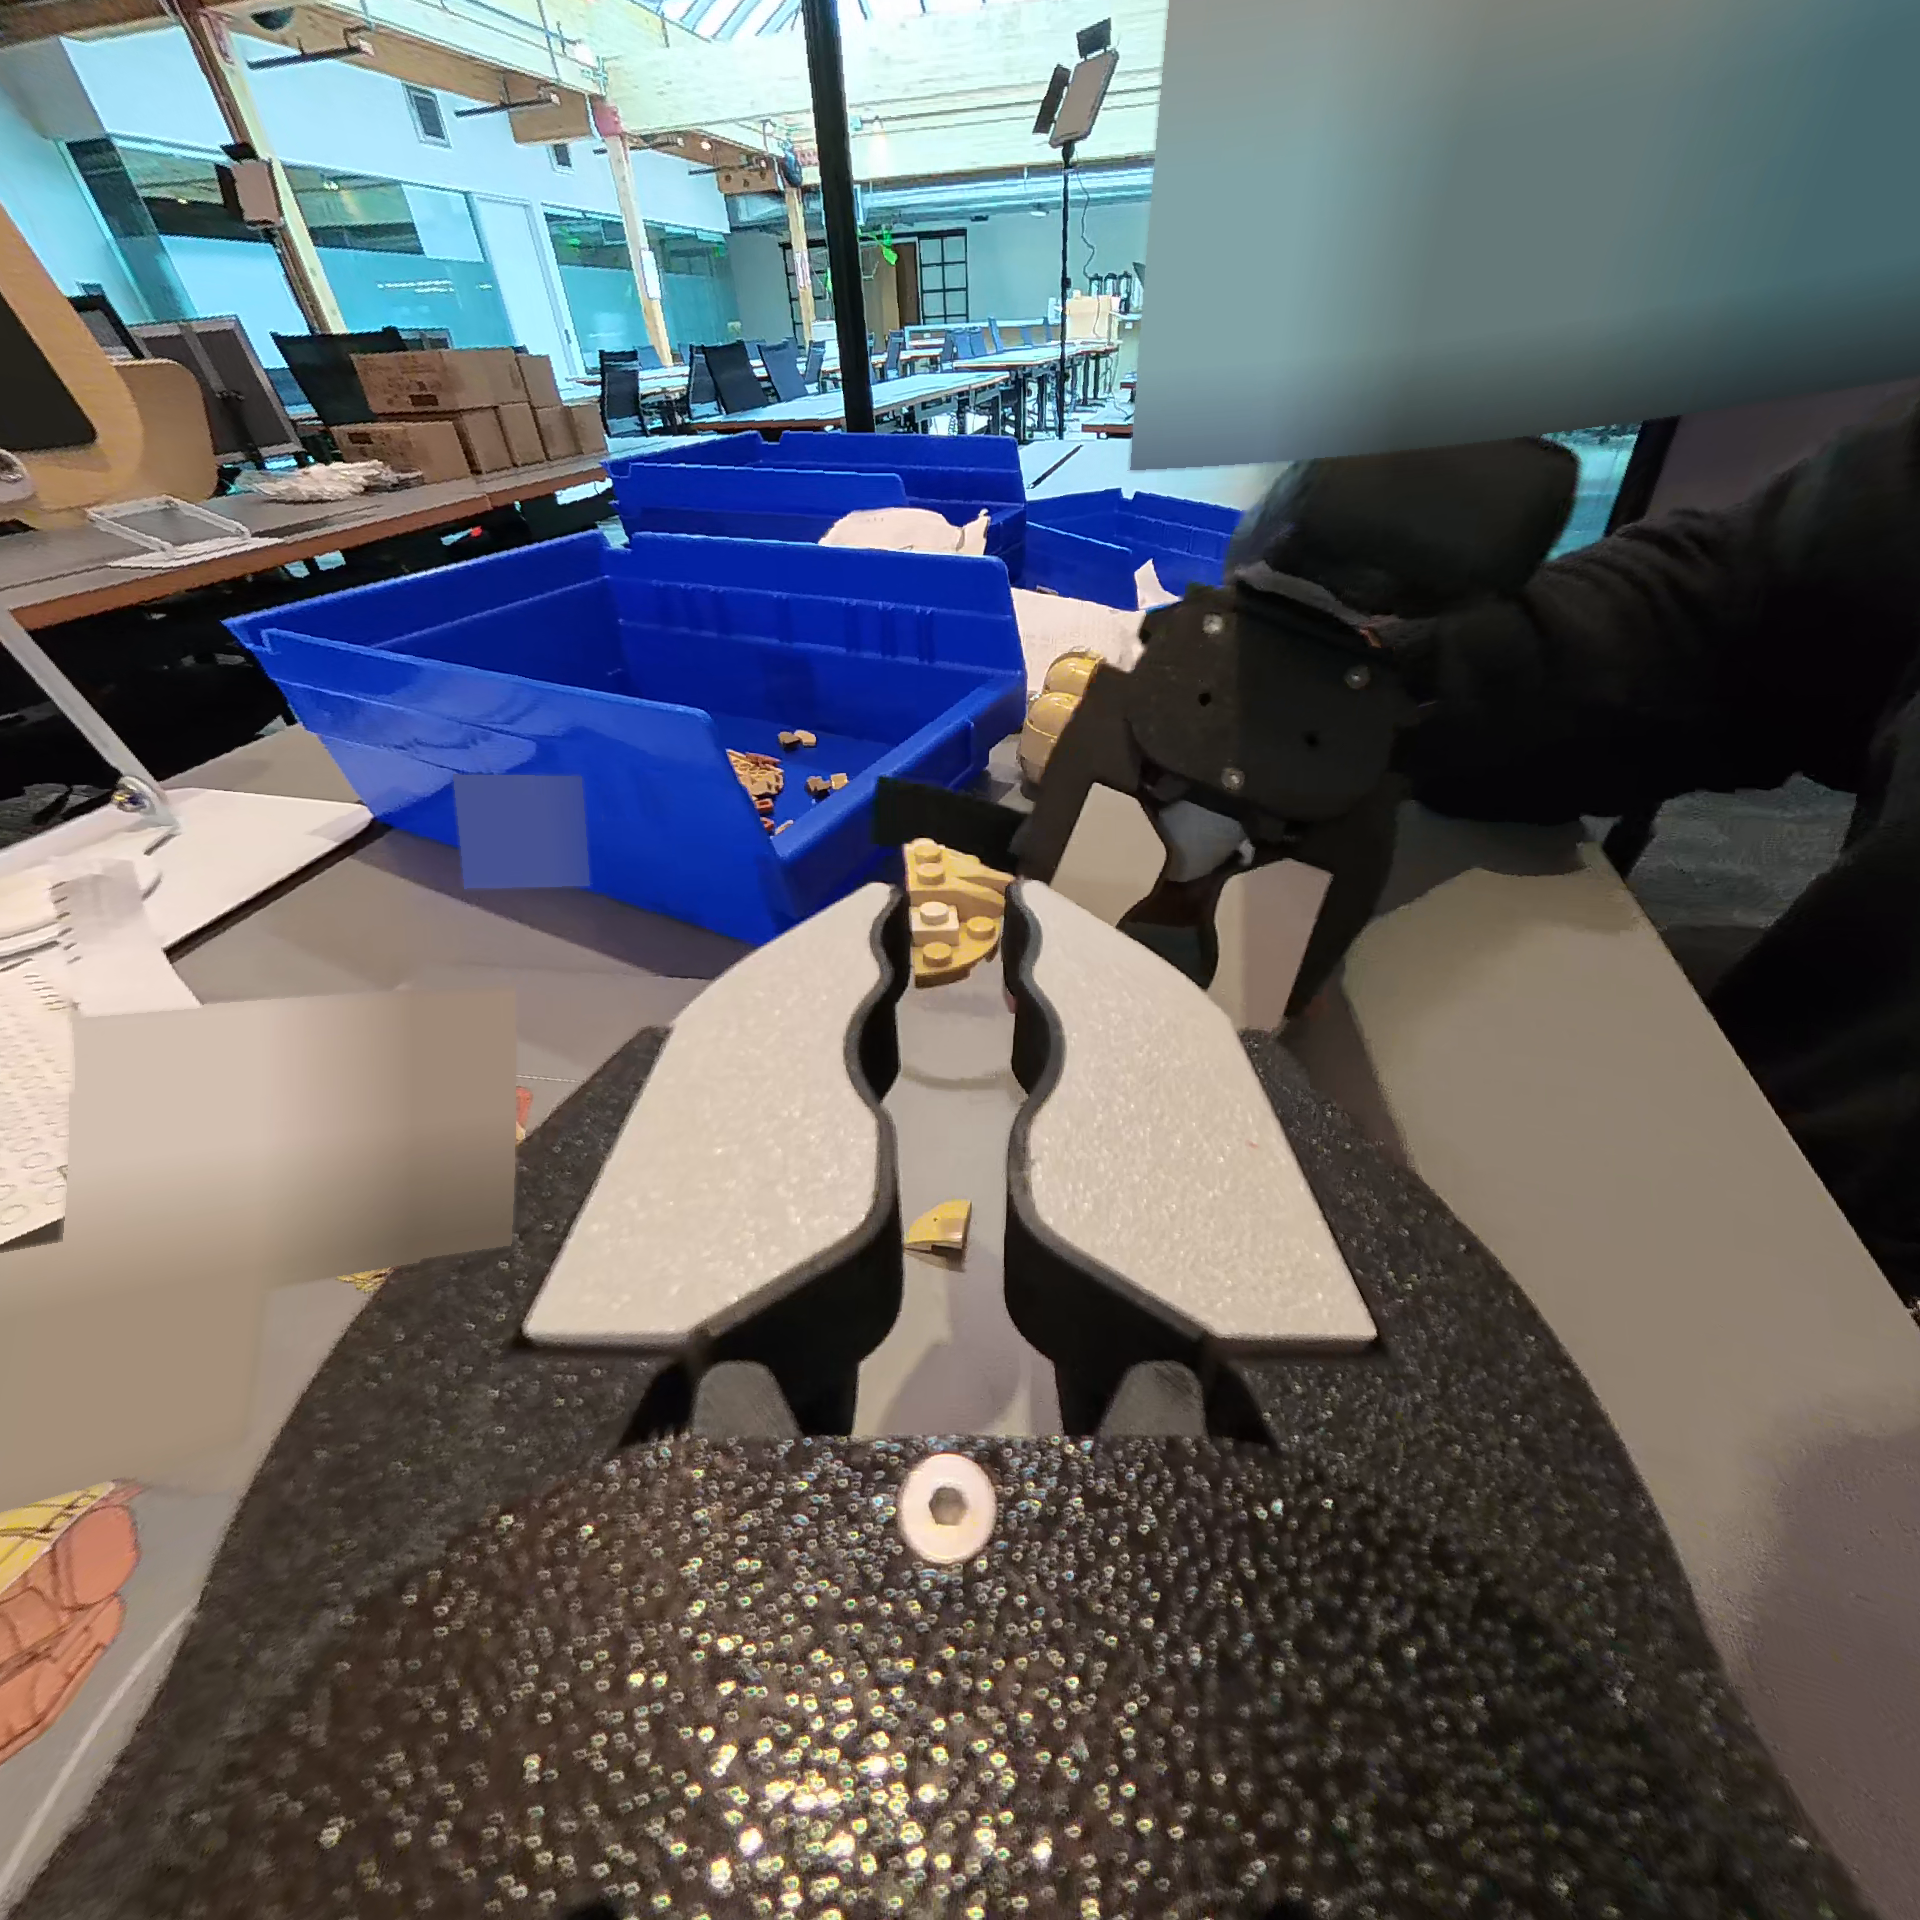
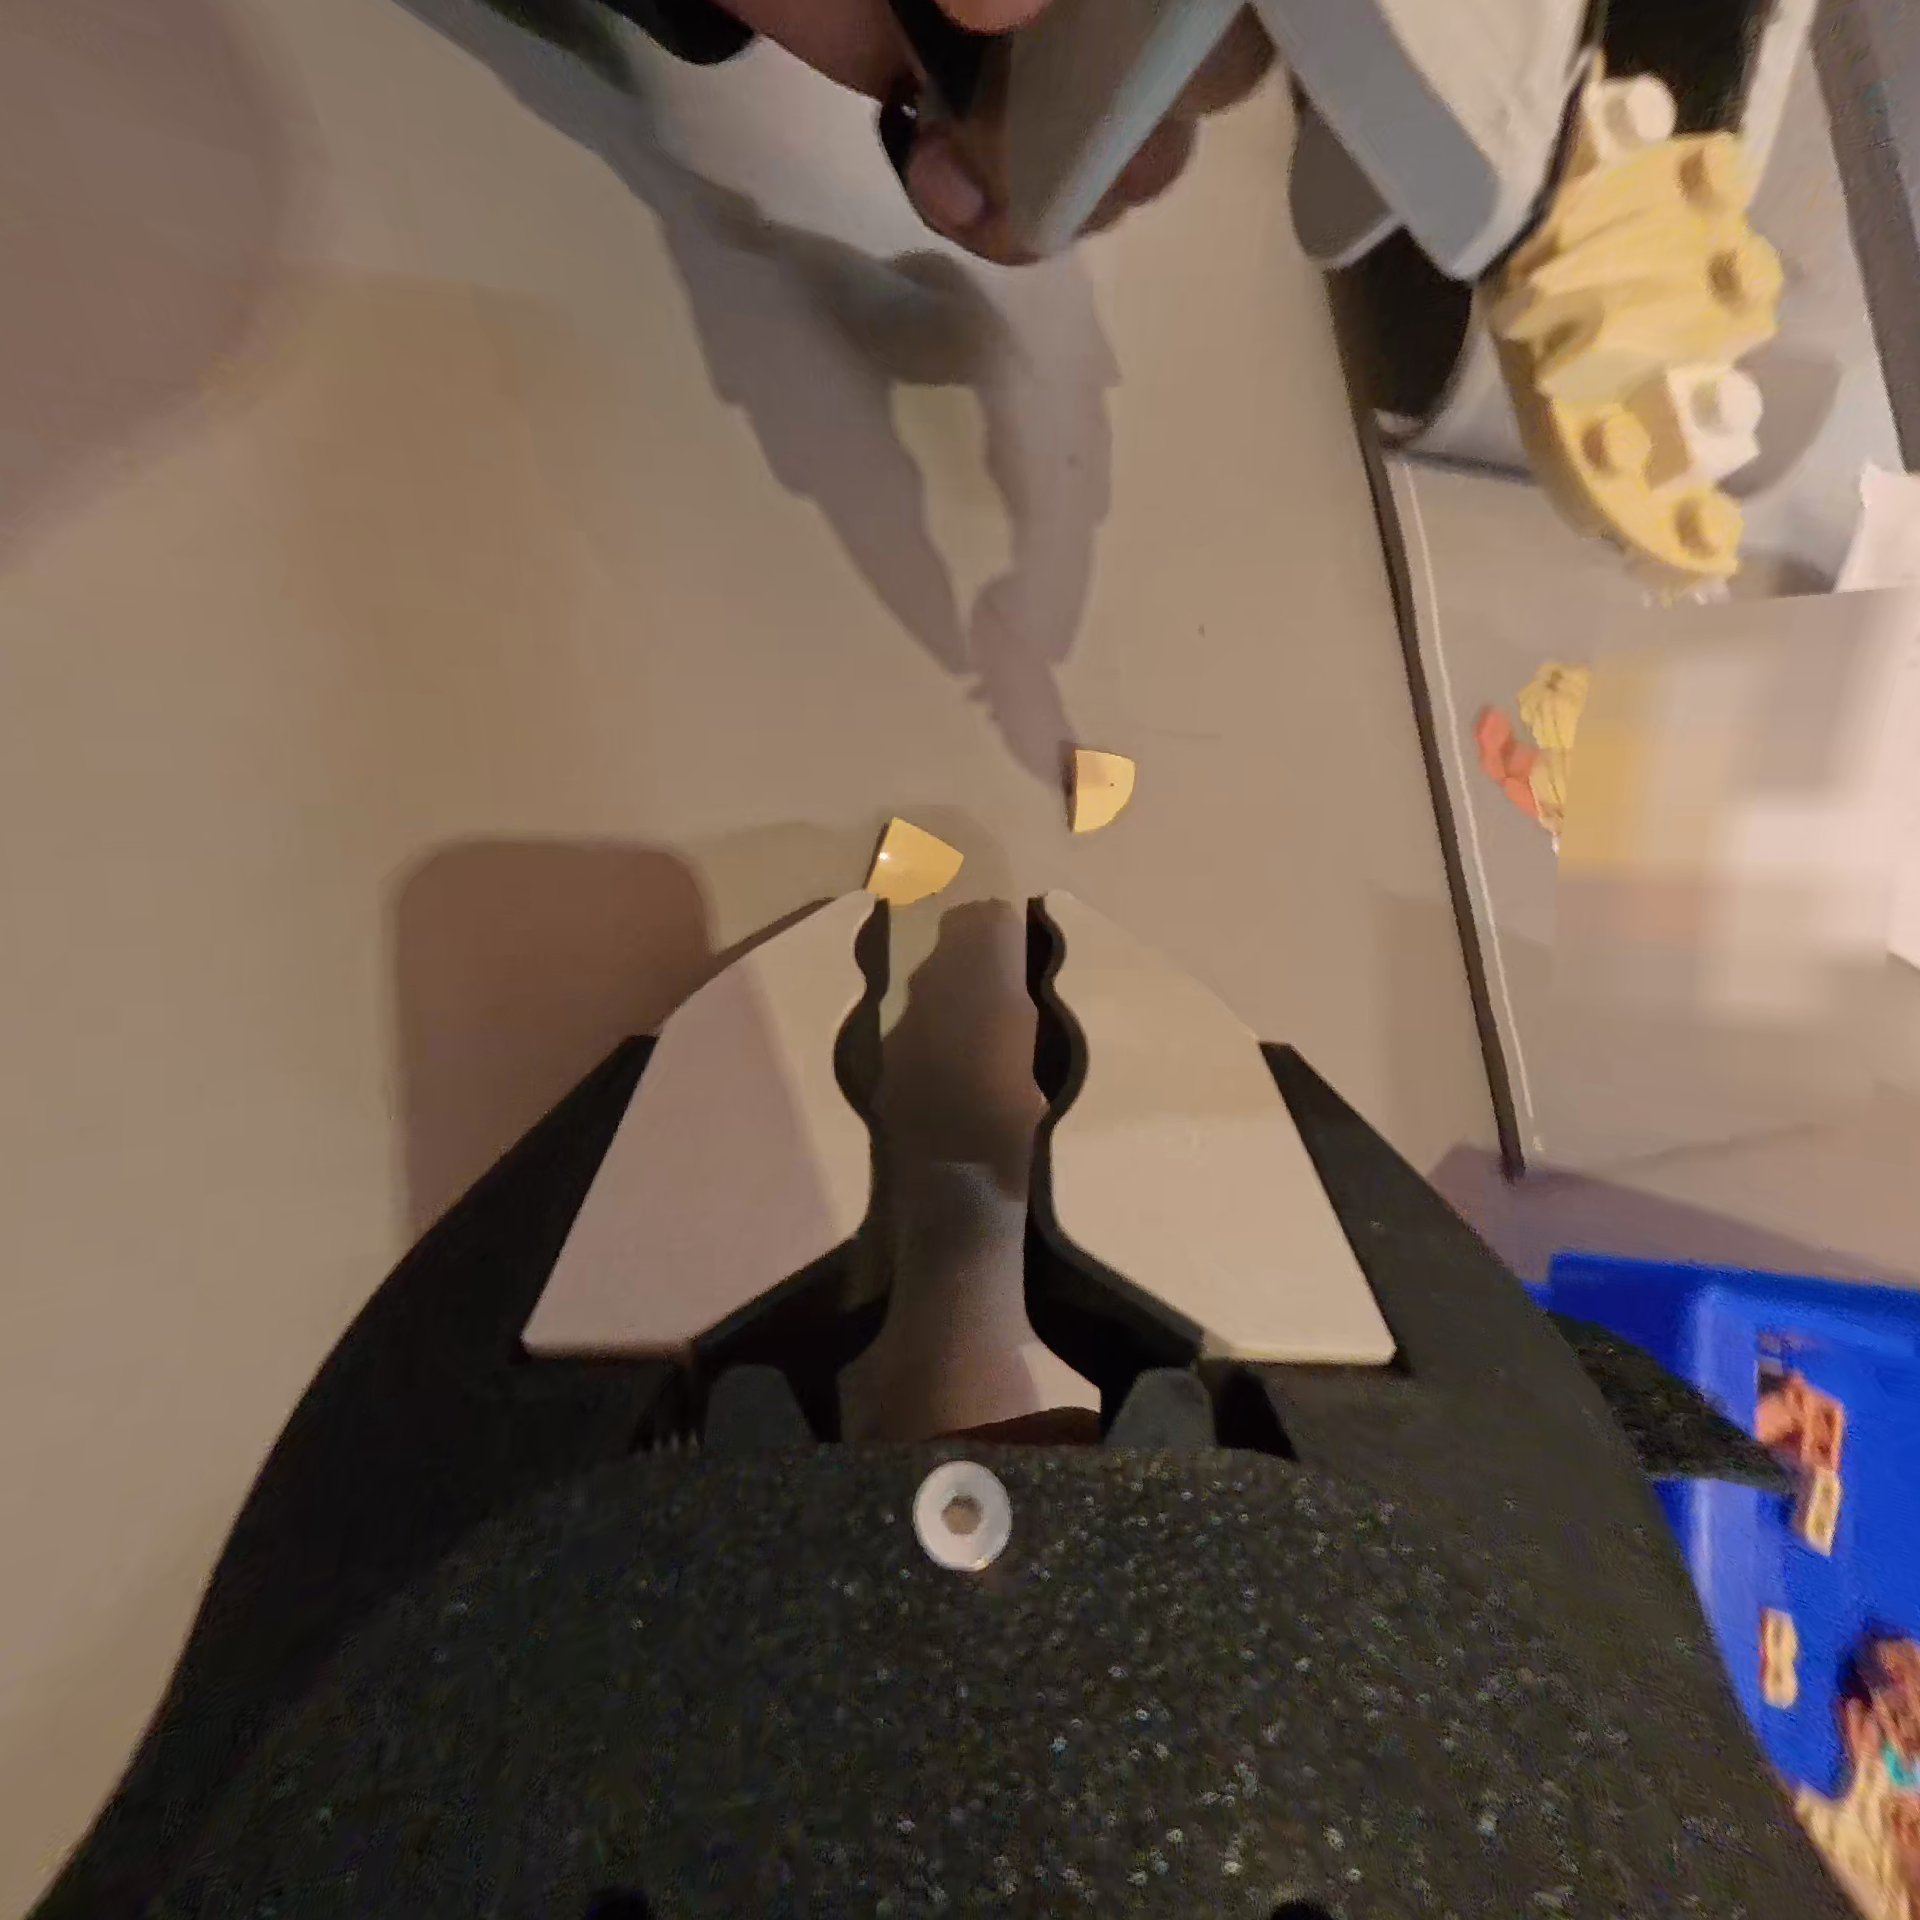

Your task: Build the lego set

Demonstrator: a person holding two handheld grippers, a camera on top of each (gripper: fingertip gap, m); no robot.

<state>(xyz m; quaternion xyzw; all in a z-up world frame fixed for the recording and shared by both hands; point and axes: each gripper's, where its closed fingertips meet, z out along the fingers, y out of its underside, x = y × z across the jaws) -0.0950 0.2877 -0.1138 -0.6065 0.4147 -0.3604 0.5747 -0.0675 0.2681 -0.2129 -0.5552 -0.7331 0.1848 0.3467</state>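
My left gripper [image 1: 956,914] is shut on a tan Lego assembly [image 1: 951,920] with studs and holds it above the grey table [image 1: 1455,1091]. The assembly also shows in the right wrist view [image 2: 1642,343], at the top right. My right gripper [image 2: 956,902] is open and empty, low over the table. One small tan quarter-round piece [image 2: 912,860] lies right at its left fingertip. A second one [image 2: 1099,790] lies a little beyond its right fingertip. In the left wrist view the right gripper [image 1: 1195,945] points down at the table on the right. One tan piece [image 1: 940,1226] lies below my left fingers.
A blue bin [image 1: 582,727] holding several small brown pieces stands behind the left gripper; its edge shows in the right wrist view [image 2: 1662,1382]. More blue bins [image 1: 810,488] stand farther back. Printed paper sheets [image 1: 62,1018] lie at the left. A dark-sleeved arm [image 1: 1662,644] holds the right gripper. There is about 11 centimeters between the tips of the two grippers.
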